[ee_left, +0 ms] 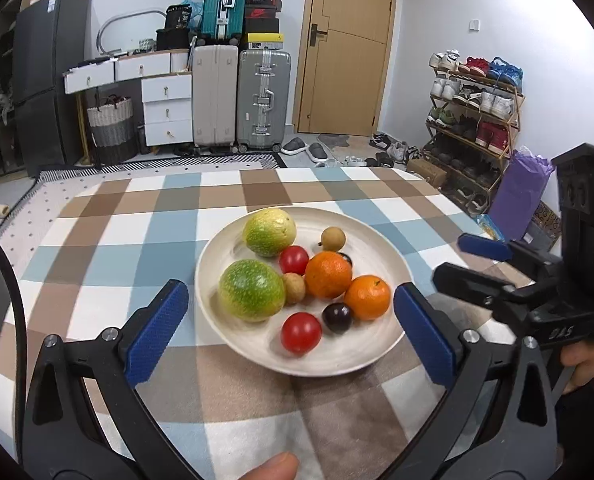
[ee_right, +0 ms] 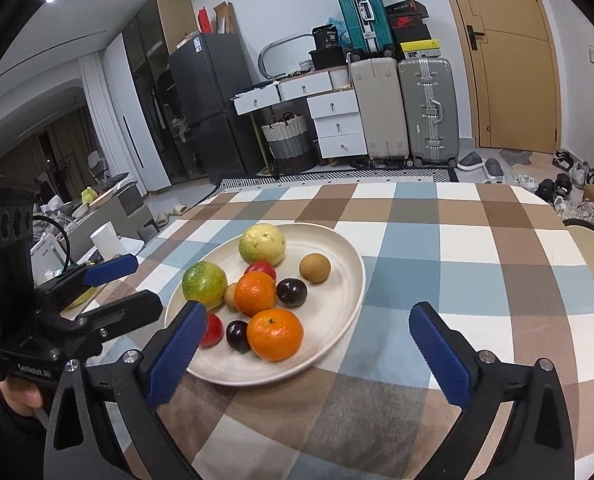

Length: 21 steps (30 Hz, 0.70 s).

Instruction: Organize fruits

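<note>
On our left, our left gripper (ee_left: 291,320) is wide open and holds nothing. In the middle, the fruits sit on the white plate (ee_left: 233,344) on the checked cloth (ee_left: 97,264). On our right, our right gripper (ee_right: 307,340) is wide open too.

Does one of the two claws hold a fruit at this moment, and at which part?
Nothing is held. The left claw and the right claw are both open, above the tablecloth near the plate; all fruits lie on it.

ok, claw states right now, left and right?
Left claw: open, holding nothing, over the plate.
Right claw: open, holding nothing.
</note>
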Available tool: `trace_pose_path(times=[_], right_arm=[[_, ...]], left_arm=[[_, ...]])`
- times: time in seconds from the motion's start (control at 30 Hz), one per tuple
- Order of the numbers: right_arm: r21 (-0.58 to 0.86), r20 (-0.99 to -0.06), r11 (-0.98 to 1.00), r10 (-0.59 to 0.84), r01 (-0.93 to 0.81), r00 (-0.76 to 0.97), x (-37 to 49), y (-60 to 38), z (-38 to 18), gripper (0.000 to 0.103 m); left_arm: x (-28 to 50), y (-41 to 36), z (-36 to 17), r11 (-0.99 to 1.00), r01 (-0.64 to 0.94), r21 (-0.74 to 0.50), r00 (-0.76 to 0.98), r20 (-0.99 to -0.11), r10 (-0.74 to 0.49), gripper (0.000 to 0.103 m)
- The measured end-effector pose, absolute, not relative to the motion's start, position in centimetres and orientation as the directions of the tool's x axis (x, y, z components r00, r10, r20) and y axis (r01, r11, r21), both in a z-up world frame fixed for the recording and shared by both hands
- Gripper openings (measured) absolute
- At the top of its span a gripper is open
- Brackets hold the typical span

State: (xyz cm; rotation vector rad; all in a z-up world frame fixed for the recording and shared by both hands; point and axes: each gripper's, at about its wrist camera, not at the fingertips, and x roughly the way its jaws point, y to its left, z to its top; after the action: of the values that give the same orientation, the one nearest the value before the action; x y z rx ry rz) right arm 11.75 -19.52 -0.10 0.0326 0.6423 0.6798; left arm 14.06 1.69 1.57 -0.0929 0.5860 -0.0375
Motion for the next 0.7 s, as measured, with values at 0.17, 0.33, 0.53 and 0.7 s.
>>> trace_pose_path(times=[0.17, 0.33, 0.53, 0.7], right_arm=[[0.202, -0.518, 0.778, 0.601, -0.595, 0.609, 10.1, -19.8, 0.3, 0.103], [0.173, -0.492, 0.761, 0.617, -0.626, 0.614, 8.2, -19.6, 0.9, 0.103], [0.152, -0.492, 0.756, 0.616, -0.637, 0.615, 6.8, -19.2, 0.6, 0.103], [0.134, -0.487, 0.756, 0.613, -0.640, 0.622, 6.4, -19.0, 0.5, 0.103]], left_arm=[[12.3, 2.0, 1.2, 0.997, -0.002, -0.081, 0.840, -0.541, -0.042, 0.103], [10.9, 2.5, 1.0, 0.996, -0.021, -0.083, 0.845, -0.534, -0.026, 0.103], [9.4, 2.7, 1.0, 0.994, -0.033, -0.103, 0.871, -0.490, -0.022, 0.103], [9.0, 2.8, 0.8, 0.992, -0.029, -0.119, 0.876, -0.481, -0.032, 0.103]])
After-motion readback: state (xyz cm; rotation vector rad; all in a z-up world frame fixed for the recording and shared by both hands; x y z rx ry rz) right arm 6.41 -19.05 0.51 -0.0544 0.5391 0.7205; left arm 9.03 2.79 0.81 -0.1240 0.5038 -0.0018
